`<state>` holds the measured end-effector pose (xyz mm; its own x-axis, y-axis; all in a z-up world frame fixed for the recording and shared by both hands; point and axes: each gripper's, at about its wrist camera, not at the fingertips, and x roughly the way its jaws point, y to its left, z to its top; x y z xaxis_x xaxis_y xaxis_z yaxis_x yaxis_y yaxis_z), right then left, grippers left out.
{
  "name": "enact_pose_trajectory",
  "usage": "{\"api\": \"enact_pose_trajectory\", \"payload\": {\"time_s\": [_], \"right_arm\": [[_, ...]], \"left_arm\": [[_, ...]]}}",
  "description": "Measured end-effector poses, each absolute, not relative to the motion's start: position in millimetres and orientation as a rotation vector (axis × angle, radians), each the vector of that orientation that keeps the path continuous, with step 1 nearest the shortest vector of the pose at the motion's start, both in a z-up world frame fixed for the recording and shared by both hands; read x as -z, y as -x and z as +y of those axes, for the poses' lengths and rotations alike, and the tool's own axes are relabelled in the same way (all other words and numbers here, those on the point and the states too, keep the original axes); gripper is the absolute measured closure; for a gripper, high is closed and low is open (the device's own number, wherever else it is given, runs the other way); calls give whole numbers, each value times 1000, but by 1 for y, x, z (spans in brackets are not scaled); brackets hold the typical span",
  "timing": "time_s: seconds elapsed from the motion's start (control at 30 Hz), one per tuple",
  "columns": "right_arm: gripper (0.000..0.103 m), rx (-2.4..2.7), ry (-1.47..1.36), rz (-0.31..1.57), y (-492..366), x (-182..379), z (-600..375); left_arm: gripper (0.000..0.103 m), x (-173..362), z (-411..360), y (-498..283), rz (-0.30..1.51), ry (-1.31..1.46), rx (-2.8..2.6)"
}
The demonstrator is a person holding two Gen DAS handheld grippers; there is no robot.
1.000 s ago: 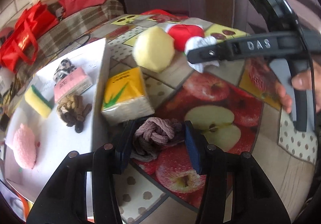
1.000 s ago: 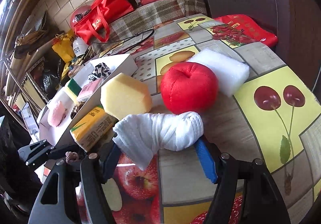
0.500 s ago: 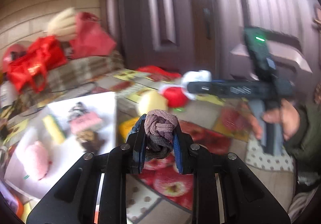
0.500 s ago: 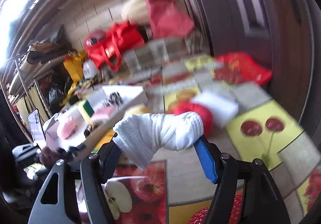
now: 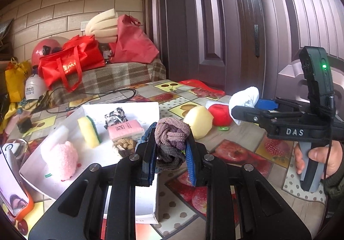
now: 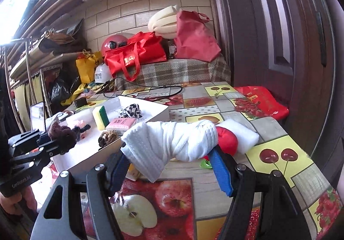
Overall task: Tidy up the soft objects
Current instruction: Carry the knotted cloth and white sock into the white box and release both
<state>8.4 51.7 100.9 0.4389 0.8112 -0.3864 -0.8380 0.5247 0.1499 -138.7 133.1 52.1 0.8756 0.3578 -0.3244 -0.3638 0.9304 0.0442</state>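
We hold the knotted brown cloth (image 5: 172, 143) above the counter (image 5: 240, 154) beside the white tray (image 5: 96, 154), left tongs (image 5: 169, 154) pinching it; right tongs (image 6: 172, 160) pinch the rolled white towel (image 6: 172, 143) over the red plush apple (image 6: 228, 141)

red bag (image 6: 133, 57), helmet (image 6: 114, 43) and cable (image 6: 150, 88) behind the table.

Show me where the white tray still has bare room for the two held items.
The white tray is bare along its near strip, between the pink fluffy piece and the left claw. A smaller gap lies at its far corner, past the patterned cloth. The middle is crowded: yellow sponge, pink pack, brown knotted bundle.
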Motion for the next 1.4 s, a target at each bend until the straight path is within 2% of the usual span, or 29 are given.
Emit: {"api": "enact_pose_trajectory", "payload": {"time_s": [0.47, 1.07, 1.4], "right_arm": [[33, -1033, 106, 442, 1, -100, 66], [33, -1186, 198, 421, 46, -101, 136], [33, -1245, 217, 454, 56, -99, 169]], "left_arm": [[80, -54, 149, 143, 316, 24, -442], [80, -50, 241, 170, 321, 108, -687], [80, -47, 252, 169, 341, 132, -710]]}}
